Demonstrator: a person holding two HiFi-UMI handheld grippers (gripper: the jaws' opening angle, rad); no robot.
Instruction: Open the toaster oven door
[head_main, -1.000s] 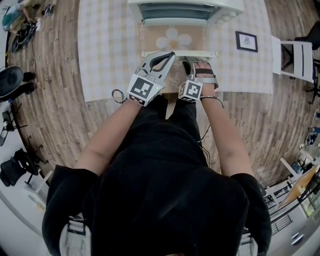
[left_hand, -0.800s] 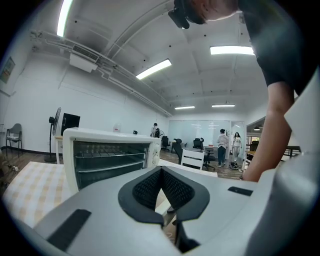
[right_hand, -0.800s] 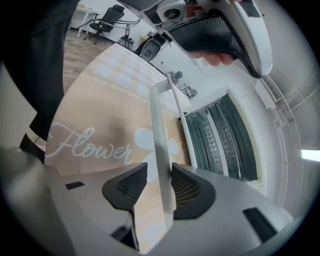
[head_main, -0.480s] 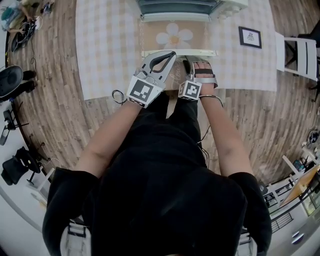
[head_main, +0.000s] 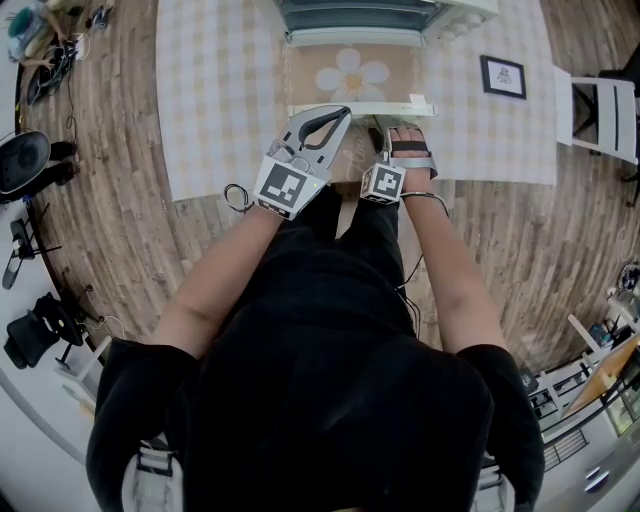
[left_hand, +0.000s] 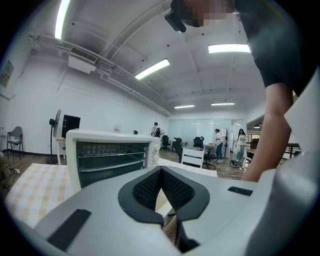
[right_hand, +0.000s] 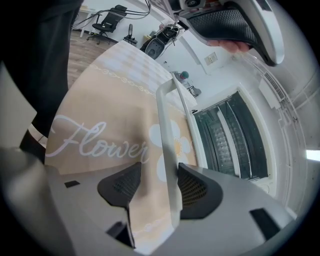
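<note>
The left gripper (left_hand: 161, 171) was held shut and empty, the jaws of the right gripper (right_hand: 159, 176) had just been spread around the handle (right_hand: 167, 145) left between them, and beyond, the toaster oven door (head_main: 312, 72) was seen dropped fully open, so the task was judged done.

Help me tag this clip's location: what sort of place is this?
Most likely an open-plan office or lab, not a home kitchen: long ceiling strip lights, swivel office chairs and people standing at the far end, behind the toaster oven.
</note>
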